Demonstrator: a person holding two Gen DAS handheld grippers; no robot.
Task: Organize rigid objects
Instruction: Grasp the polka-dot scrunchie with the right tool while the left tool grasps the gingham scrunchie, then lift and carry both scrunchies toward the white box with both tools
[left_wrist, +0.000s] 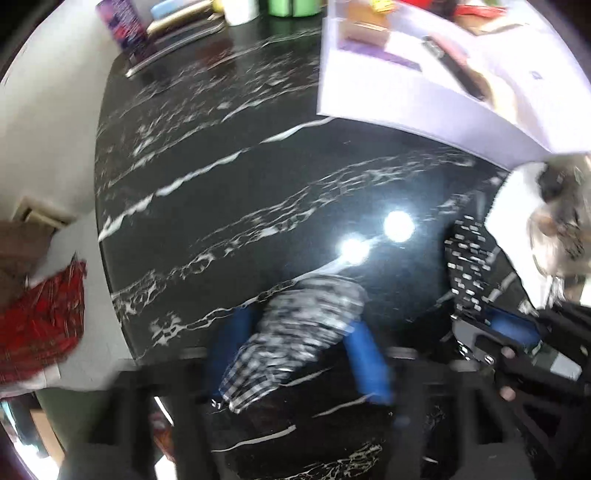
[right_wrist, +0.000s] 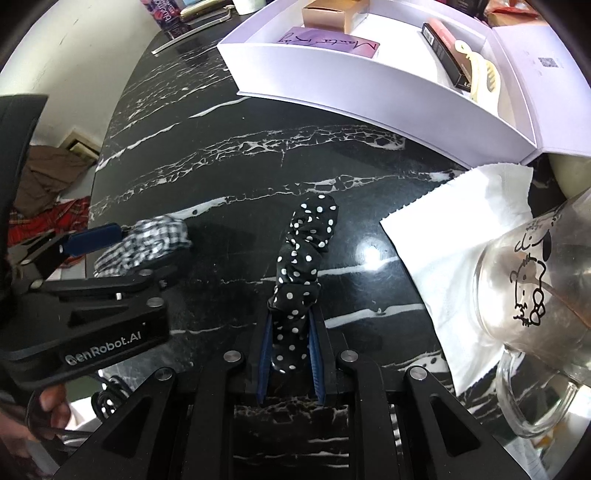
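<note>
My left gripper (left_wrist: 299, 326) points down at the black marble table (left_wrist: 221, 192), its blue pads shut on a black-and-white checked scrunchie (left_wrist: 295, 332), which is blurred here. The right wrist view shows that same gripper (right_wrist: 122, 254) at the left, with the checked scrunchie (right_wrist: 155, 236) bunched between its fingers. My right gripper (right_wrist: 293, 314) is shut on a black scrunchie with white polka dots (right_wrist: 306, 240), which stretches away over the table. An open white box (right_wrist: 369, 85) stands at the back right. It holds a cream hair claw (right_wrist: 480, 74), a dark slim carton (right_wrist: 443, 48) and a purple card (right_wrist: 328, 42).
A white napkin (right_wrist: 454, 229) lies right of the polka-dot scrunchie, under a clear glass mug (right_wrist: 535, 295) with a cartoon drawing. A purple packet (left_wrist: 122, 26), cups and flat items crowd the table's far edge. Red cloth (left_wrist: 40, 332) lies on the floor to the left.
</note>
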